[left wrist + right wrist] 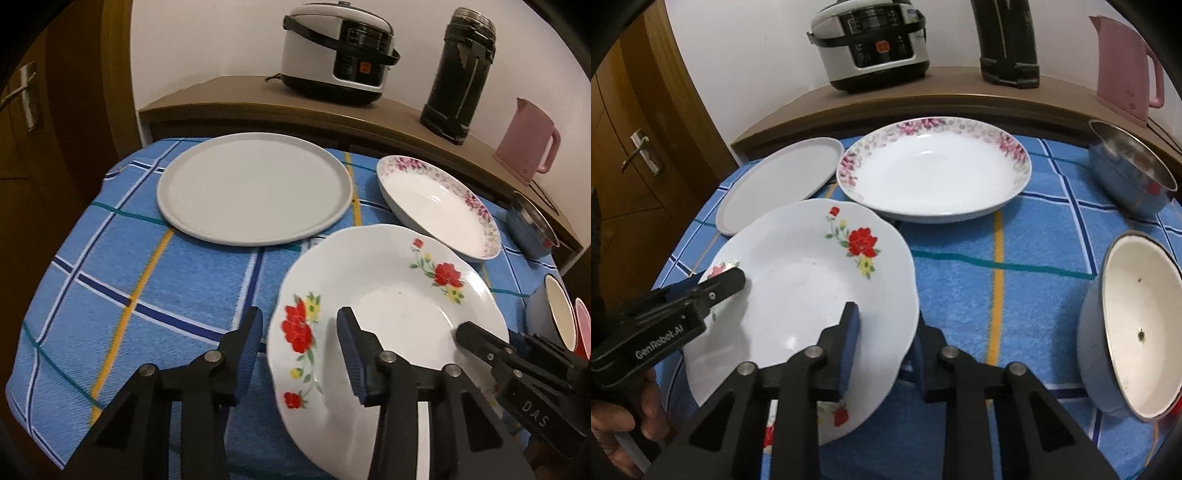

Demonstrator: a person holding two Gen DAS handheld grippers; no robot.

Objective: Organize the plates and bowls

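A white plate with red flowers (388,306) (805,273) sits at the near side of the blue checked tablecloth (147,280). My left gripper (301,332) straddles its left rim, one finger outside the edge and one over the inside, with a gap still showing. My right gripper (886,336) is shut on the plate's right rim. Behind it lie a flat grey plate (255,188) (775,184) and a deep plate with pink flowers (436,203) (934,173). At the right stand a white-lined enamel bowl (1137,332) and a steel bowl (1130,173).
A brown shelf (229,96) behind the table carries a rice cooker (336,51), a black thermos (461,74) and a pink kettle (528,144). A wooden door (635,147) is at the left. A person's hand (624,424) holds the left gripper's handle.
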